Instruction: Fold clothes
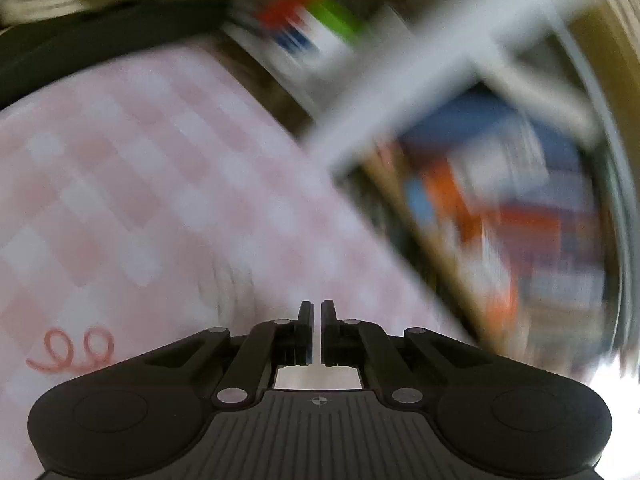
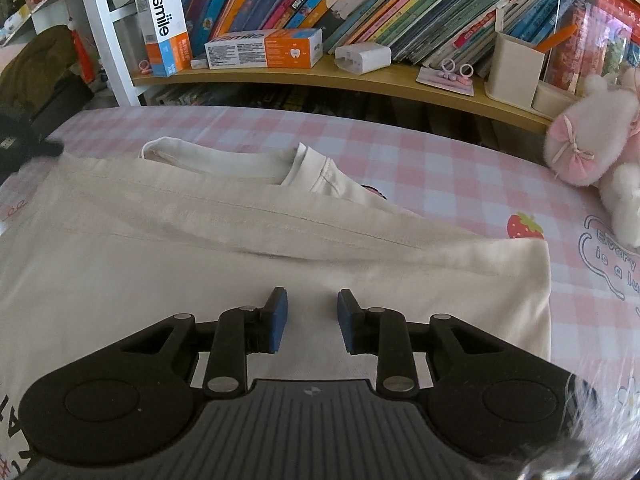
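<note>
A cream T-shirt (image 2: 200, 248) lies spread on the pink checked bedsheet (image 2: 440, 168), its collar (image 2: 316, 172) toward the far side and one side folded over. My right gripper (image 2: 312, 312) is open and empty, just above the shirt's near part. In the blurred left wrist view, my left gripper (image 1: 316, 320) has its jaws nearly closed with only a thin slit between them and nothing visibly held; it hovers over the pink checked sheet (image 1: 140, 180). A pale fold of fabric (image 1: 236, 288) shows just ahead of it on the left.
A wooden shelf (image 2: 340, 80) with books, toothpaste boxes and a white charger runs along the bed's far side. A pink plush toy (image 2: 592, 140) sits at the right. A white frame post (image 2: 100, 32) and dark bags stand at the far left.
</note>
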